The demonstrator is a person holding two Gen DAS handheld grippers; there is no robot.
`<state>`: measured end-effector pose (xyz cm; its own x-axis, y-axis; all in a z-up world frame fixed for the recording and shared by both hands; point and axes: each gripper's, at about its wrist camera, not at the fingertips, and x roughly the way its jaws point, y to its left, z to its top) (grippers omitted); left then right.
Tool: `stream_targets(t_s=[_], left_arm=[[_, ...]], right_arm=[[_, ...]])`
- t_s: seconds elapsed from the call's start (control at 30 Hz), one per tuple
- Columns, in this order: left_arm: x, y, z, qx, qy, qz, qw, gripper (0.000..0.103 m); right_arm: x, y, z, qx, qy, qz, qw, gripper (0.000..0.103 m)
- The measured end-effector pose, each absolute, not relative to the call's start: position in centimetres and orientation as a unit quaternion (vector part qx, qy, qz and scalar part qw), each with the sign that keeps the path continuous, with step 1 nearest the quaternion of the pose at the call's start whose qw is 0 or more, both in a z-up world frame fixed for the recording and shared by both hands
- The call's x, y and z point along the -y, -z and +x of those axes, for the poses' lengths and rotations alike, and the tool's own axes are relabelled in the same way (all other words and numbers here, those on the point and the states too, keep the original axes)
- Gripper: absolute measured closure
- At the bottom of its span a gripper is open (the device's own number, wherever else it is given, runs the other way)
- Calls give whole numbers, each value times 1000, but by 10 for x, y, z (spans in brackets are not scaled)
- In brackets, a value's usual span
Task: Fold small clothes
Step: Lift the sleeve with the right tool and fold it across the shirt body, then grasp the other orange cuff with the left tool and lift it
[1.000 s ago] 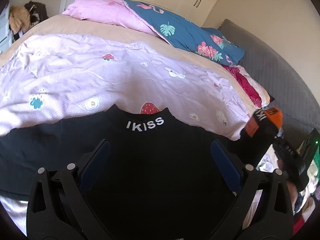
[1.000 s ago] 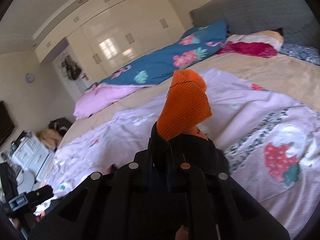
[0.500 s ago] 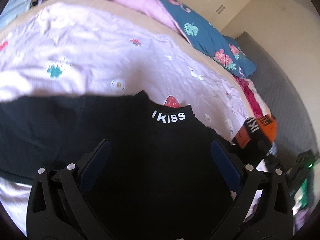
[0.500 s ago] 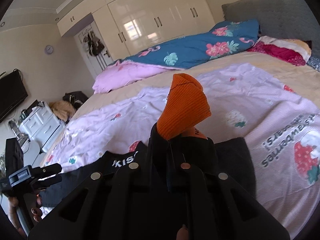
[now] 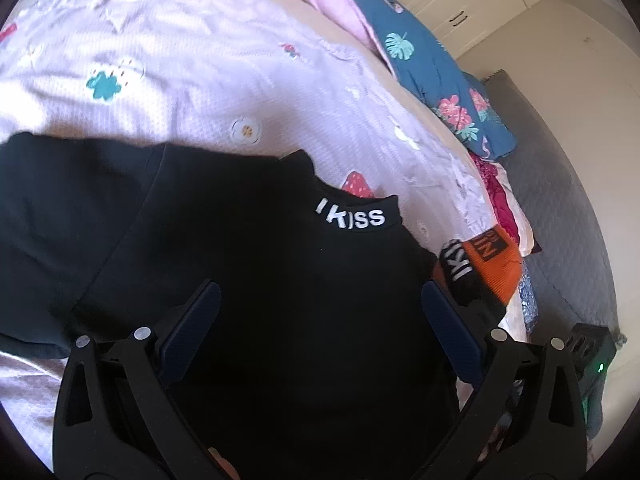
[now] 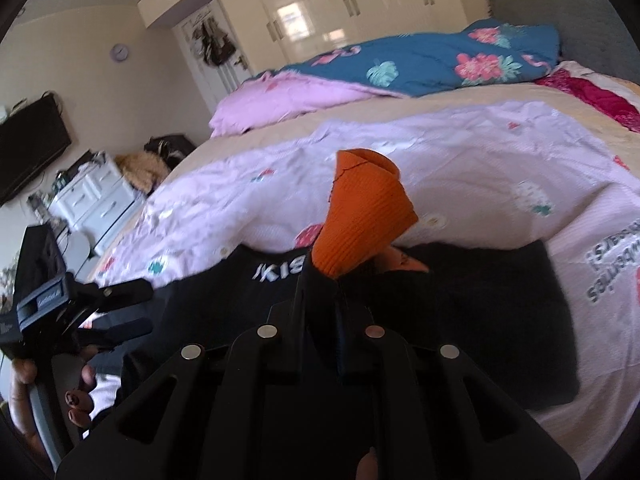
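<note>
My right tongs (image 6: 320, 292), just starting to part, pinch the orange ribbed sleeve cuff (image 6: 366, 216) to fold it over the black knit top (image 5: 260, 280); left tongs (image 5: 320, 332) hover spread.

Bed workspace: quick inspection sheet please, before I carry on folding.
Surface: pink printed sheet, wrinkled.
Job's things: black top spread flat; orange cuff lifted off it.
Clutter: blue floral quilt, pink blanket at the far side.
Grippers: left gripper open above the top; right gripper pinching the cuff, jaws beginning to open.
Cables: nothing seen.
Surroundings: wardrobe, wall TV, white drawers.
</note>
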<state>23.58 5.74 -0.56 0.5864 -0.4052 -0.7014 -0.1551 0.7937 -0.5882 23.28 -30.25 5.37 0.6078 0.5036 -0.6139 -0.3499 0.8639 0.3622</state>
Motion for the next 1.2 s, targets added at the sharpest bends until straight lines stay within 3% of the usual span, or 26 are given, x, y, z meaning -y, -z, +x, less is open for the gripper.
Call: stream_targets(t_s=[0.3, 0.33, 0.43, 0.57, 0.73, 0.8, 1.0, 1.07, 1.1, 1.13, 1.2], left_arm=[[-64, 23, 242, -462, 62, -318, 826, 9], [-62, 25, 243, -464, 66, -318, 824, 9], [-56, 29, 245, -469, 81, -320, 819, 9], [-47, 35, 244, -476, 93, -316, 815, 9], [-22, 44, 249, -486, 120, -294, 814, 42], [-9, 50, 253, -493, 126, -285, 812, 50], [20, 57, 262, -491, 131, -245, 826, 51], [27, 54, 263, -481, 132, -229, 836, 68], [29, 54, 263, -479, 134, -225, 838, 88], [30, 53, 264, -477, 144, -228, 837, 96], [32, 47, 260, -465, 163, -237, 837, 97]], right_arm=[[267, -28, 228, -421, -291, 71, 856, 79], [266, -28, 228, -425, -301, 73, 850, 76], [263, -32, 225, -432, -338, 83, 832, 46], [271, -48, 222, -413, -346, 80, 839, 45], [315, -62, 233, -391, -282, 104, 870, 44], [338, -66, 239, -381, -248, 113, 883, 44], [394, -66, 251, -372, -193, 167, 893, 43], [406, -64, 254, -371, -177, 175, 894, 43], [410, -63, 254, -371, -167, 176, 896, 43], [412, -62, 255, -371, -161, 174, 898, 43], [419, -62, 256, -369, -143, 169, 903, 43]])
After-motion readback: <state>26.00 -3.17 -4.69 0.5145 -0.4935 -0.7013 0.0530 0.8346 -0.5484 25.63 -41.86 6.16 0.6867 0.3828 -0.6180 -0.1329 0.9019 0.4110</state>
